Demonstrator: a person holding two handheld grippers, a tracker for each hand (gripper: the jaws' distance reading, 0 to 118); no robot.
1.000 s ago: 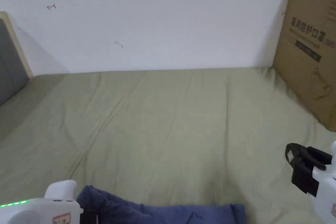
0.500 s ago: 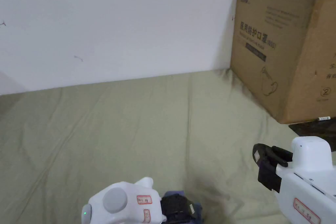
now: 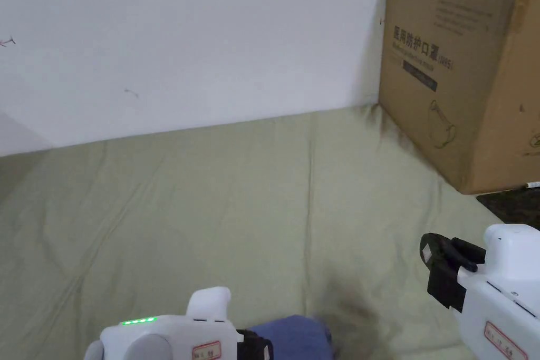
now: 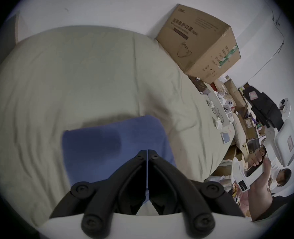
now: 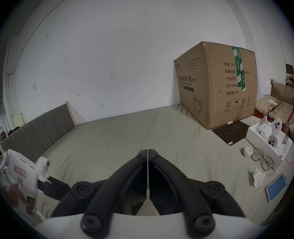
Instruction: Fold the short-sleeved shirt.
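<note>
The blue short-sleeved shirt (image 4: 108,139) lies on the green bed sheet (image 3: 211,208) as a compact folded rectangle, and its far edge (image 3: 292,334) peeks in at the bottom of the head view. My left gripper (image 4: 147,151) hovers over its near part with the jaws shut and nothing visibly between them; its shadow falls on the cloth. In the head view it (image 3: 256,348) sits low, left of the shirt. My right gripper (image 3: 440,266) is held off to the right above bare sheet, away from the shirt, and its jaws (image 5: 148,150) are shut on nothing.
A large cardboard box (image 3: 464,71) stands at the back right against the white wall. Beside it on the bed lie a dark mat (image 5: 232,132), a white box (image 5: 263,139), glasses (image 5: 261,158), a tissue (image 5: 258,177) and a phone (image 5: 277,185). A padded headboard (image 5: 39,132) stands at the left.
The head camera has swung right. The shirt, a wide blue strip a second ago, now shows as a compact folded piece in front of my left gripper.
</note>
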